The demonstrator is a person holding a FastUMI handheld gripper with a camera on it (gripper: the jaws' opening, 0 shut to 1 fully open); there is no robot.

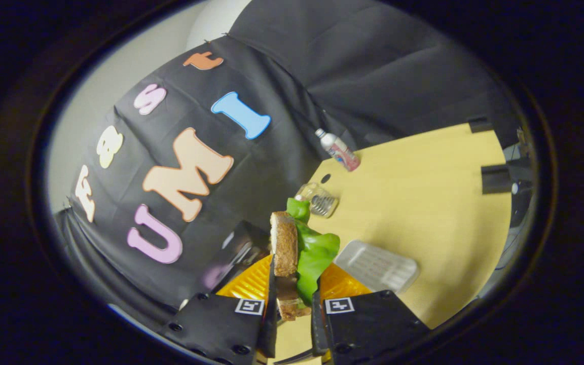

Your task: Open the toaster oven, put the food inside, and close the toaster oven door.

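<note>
My gripper [294,294] is shut on a sandwich [286,244], a brown bread slice with green lettuce [317,253] hanging out of its side. The sandwich stands up from between the fingers, lifted off the light wooden table [424,203]. The whole scene is tilted steeply in the gripper view. Just left of the sandwich, against the black cloth wall, a glossy dark corner [239,248] shows; it may be the toaster oven, but too little of it is visible to tell whether its door is open.
A small metal tray [377,266] lies on the table just right of the sandwich. Beyond the fingers, a glass jar [317,199] lies on its side. A plastic bottle [338,150] stands farther off by the wall.
</note>
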